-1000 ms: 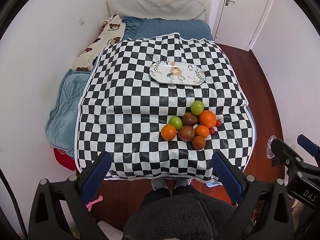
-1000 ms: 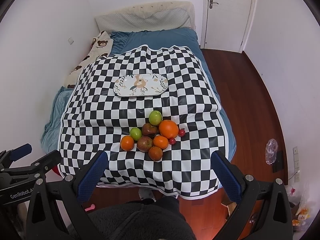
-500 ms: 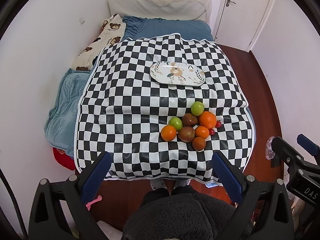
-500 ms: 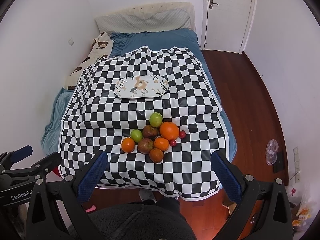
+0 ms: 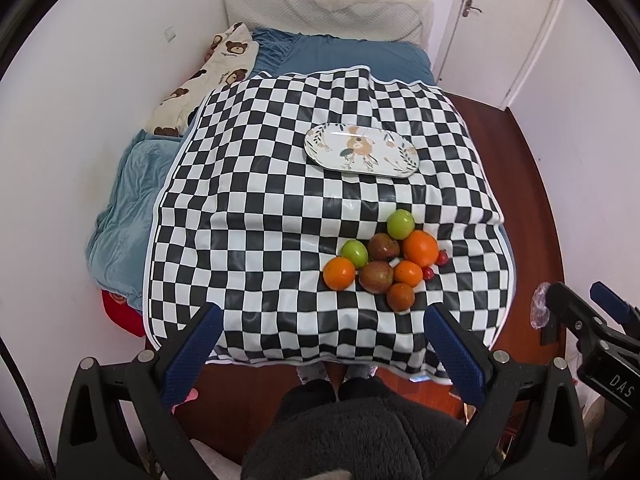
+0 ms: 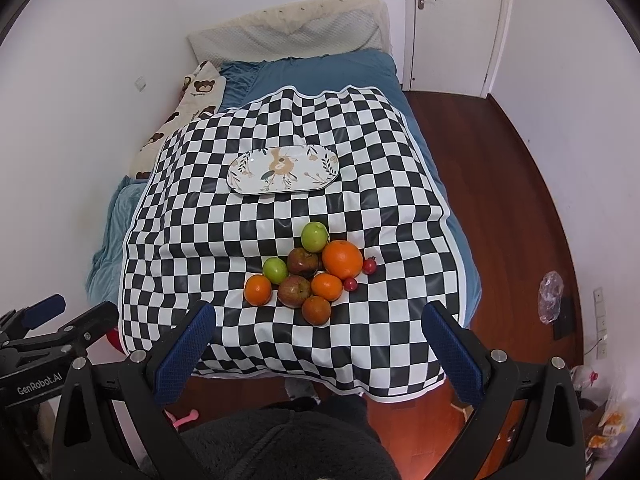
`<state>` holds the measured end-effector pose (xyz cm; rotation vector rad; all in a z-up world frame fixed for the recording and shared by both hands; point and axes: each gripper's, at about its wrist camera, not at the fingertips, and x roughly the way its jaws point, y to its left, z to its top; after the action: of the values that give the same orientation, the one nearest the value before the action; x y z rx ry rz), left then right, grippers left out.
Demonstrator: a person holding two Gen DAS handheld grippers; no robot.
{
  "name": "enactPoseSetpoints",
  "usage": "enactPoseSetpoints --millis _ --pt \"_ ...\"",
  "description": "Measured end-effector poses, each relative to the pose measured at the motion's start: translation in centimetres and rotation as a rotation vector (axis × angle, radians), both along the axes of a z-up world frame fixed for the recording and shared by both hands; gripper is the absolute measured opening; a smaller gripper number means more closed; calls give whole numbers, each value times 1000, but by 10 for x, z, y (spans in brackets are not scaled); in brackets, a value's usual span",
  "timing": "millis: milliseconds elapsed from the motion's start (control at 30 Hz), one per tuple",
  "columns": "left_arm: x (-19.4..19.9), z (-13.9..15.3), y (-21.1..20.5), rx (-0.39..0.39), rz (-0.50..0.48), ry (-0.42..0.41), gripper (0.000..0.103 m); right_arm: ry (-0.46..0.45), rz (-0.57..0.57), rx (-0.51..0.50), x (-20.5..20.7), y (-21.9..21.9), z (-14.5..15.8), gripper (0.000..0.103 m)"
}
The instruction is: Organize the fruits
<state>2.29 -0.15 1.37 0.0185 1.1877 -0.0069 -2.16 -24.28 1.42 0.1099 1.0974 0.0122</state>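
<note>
A pile of fruit lies on the near right part of a black-and-white checkered cloth: oranges, two green apples, reddish-brown apples and two small red fruits. It also shows in the right wrist view. An empty oval floral plate sits farther back. My left gripper is open and empty, held high short of the cloth's near edge. My right gripper is open and empty, likewise above the near edge.
The cloth covers a bed with a blue sheet, a bear-print pillow at the left and a wall beyond it. Wooden floor and a white door lie to the right. The person's dark fleece fills the bottom.
Both grippers have drifted slightly, so the fruit pile sits a little lower in both views. Nothing on the cloth has moved.
</note>
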Motion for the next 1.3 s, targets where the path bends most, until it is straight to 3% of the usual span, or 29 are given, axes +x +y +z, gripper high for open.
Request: enactPoseSetpoints --millis 100,267,367,567,633,667,800,900,1033,1133,1200,1300 --pt "20 -14 -5 17 7 -8 103 -28 -2 29 17 -9 -27 103" --pt "59 -81 -9 89 -5 19 103 41 -27 107 65 -32 -91 103" --pt "78 -122 -11 99 0 71 103 89 -46 148 93 -43 -134 103" --pt "110 -202 -11 112 52 222 103 278 -28 267 164 -52 -254 99" --pt "117 -224 -7 92 81 278 103 349 -13 278 186 -48 -295 93" --pt "120 -236 -6 84 95 310 103 374 -8 287 195 -48 -311 85" --pt "128 -279 -3 -22 148 435 103 435 59 241 222 -33 -359 76" --pt "131 -313 -1 -117 221 517 103 459 92 200 233 -23 -376 76" --pt "136 -349 -5 -182 273 573 99 488 148 160 239 -9 -382 76" --pt "136 -365 -9 -203 297 568 82 511 173 137 242 -1 -393 75" --pt "135 -370 -12 -256 310 553 60 532 176 136 241 1 -402 76" --pt "130 -370 -18 -274 325 527 59 539 181 149 243 11 -413 77"
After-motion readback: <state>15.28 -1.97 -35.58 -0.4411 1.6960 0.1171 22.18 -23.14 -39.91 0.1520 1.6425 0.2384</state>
